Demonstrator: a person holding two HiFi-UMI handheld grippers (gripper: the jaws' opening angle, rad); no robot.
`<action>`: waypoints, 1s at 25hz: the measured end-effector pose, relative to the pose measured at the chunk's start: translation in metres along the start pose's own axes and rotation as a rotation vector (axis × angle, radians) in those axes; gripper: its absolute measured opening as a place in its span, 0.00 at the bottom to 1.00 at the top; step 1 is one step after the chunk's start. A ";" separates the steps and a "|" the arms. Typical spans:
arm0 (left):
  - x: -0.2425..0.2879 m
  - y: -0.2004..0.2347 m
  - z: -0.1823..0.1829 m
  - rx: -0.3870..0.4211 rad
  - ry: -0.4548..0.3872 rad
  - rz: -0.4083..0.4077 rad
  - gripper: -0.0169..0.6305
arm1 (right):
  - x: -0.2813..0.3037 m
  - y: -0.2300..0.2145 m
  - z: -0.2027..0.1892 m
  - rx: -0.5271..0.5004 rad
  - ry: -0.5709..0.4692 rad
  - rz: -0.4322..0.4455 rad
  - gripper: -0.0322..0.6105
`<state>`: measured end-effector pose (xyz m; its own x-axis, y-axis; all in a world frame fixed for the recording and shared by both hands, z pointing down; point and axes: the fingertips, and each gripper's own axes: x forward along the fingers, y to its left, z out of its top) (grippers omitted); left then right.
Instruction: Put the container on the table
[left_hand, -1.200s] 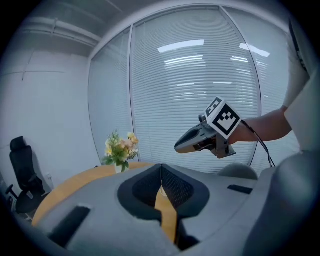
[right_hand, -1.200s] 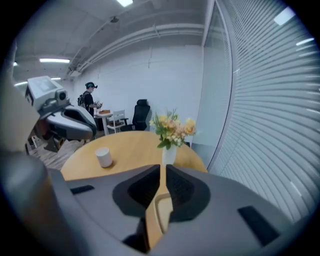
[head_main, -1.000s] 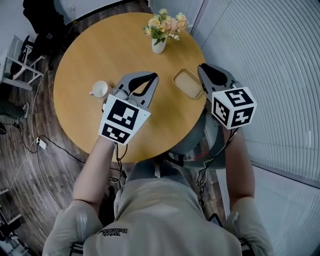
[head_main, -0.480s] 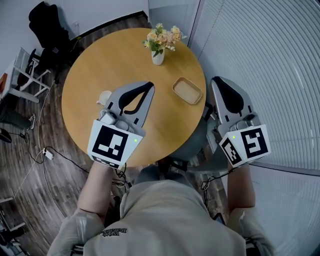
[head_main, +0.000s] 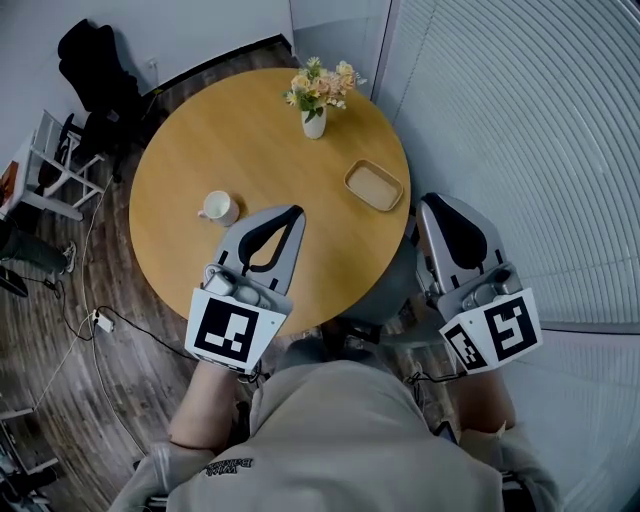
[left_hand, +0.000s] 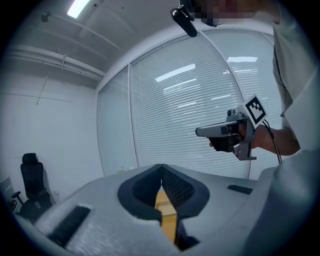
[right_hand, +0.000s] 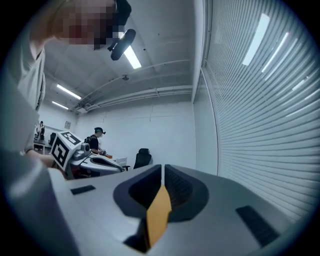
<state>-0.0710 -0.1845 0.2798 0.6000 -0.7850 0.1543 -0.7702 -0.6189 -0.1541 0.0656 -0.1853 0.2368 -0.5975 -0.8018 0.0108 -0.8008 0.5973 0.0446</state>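
1. The tan container (head_main: 374, 185) lies flat on the counter (head_main: 230, 130), near its right edge, long axis slanting from far-left to near-right.
2. My left tool (head_main: 292, 212) and right tool (head_main: 430, 202) are both closed on nothing.
3. Both have pulled back toward me since earlier; the container is unmoved.

There is one round wooden table (head_main: 270, 150), one white mug (head_main: 219, 208), one shallow tan rectangular container (head_main: 374, 186) and one white vase of flowers (head_main: 314, 122).

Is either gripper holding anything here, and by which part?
Nothing is held. Left gripper and right gripper are both shut and empty; the container lies on the table, apart from both.
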 end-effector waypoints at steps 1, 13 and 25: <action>-0.002 -0.003 -0.003 -0.014 0.004 -0.004 0.06 | -0.003 0.002 -0.003 0.014 0.006 0.003 0.11; -0.015 -0.025 -0.010 -0.025 0.015 -0.039 0.06 | -0.014 0.006 -0.023 0.026 0.039 -0.035 0.11; -0.011 -0.034 -0.022 0.027 0.052 -0.085 0.06 | -0.014 -0.001 -0.029 0.039 0.050 -0.052 0.11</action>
<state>-0.0567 -0.1543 0.3049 0.6502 -0.7277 0.2182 -0.7106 -0.6842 -0.1643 0.0763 -0.1755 0.2657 -0.5533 -0.8309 0.0591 -0.8321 0.5546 0.0072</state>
